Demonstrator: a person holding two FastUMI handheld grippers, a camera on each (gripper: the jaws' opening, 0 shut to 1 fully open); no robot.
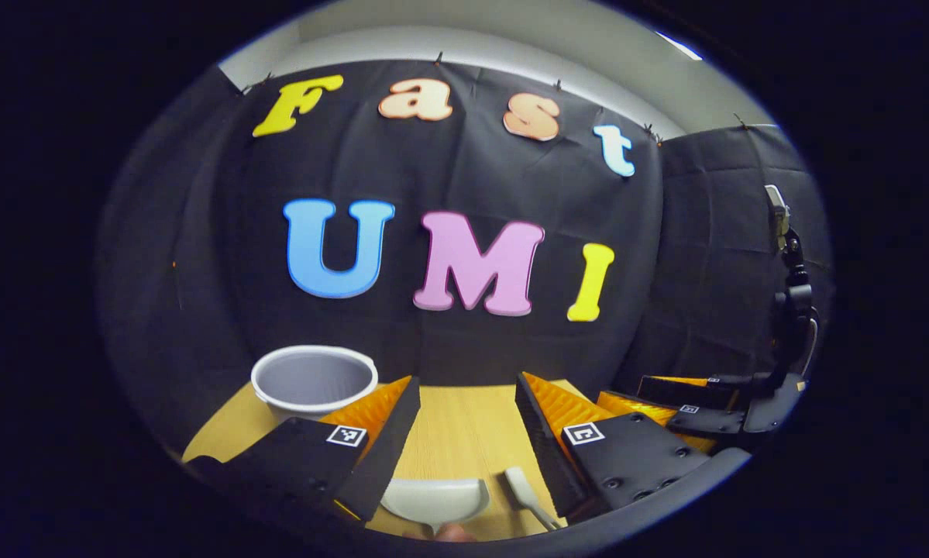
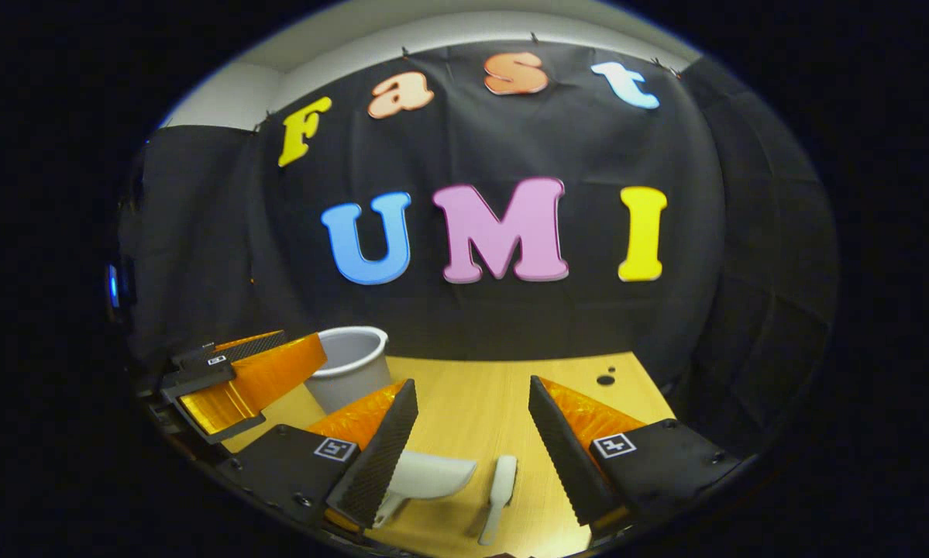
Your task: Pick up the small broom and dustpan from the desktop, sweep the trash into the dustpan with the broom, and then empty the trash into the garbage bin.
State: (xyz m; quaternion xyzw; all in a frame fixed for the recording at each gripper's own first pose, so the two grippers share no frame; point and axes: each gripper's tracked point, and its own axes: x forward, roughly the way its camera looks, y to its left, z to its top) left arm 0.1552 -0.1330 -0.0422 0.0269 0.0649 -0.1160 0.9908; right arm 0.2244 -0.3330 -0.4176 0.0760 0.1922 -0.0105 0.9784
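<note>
The surface (image 2: 503, 387) is light yellowish wood with a fine grain, bearing two small dark spots (image 2: 606, 378) near its far right corner. On it, the dustpan (image 2: 431, 474), the small broom (image 2: 501, 480) and the garbage bin (image 2: 353, 366) are all plain white, the bin's inside shaded grey. Behind the bin, the booth wall is black.

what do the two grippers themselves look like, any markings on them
Each gripper has two wedge-shaped fingers on flat black plates with screw heads. Every plate carries a small square black-and-white tag. The inner finger faces are ridged. In the left gripper view the left gripper shows this, with the right gripper off to the side; the right gripper view shows it up close.
</note>
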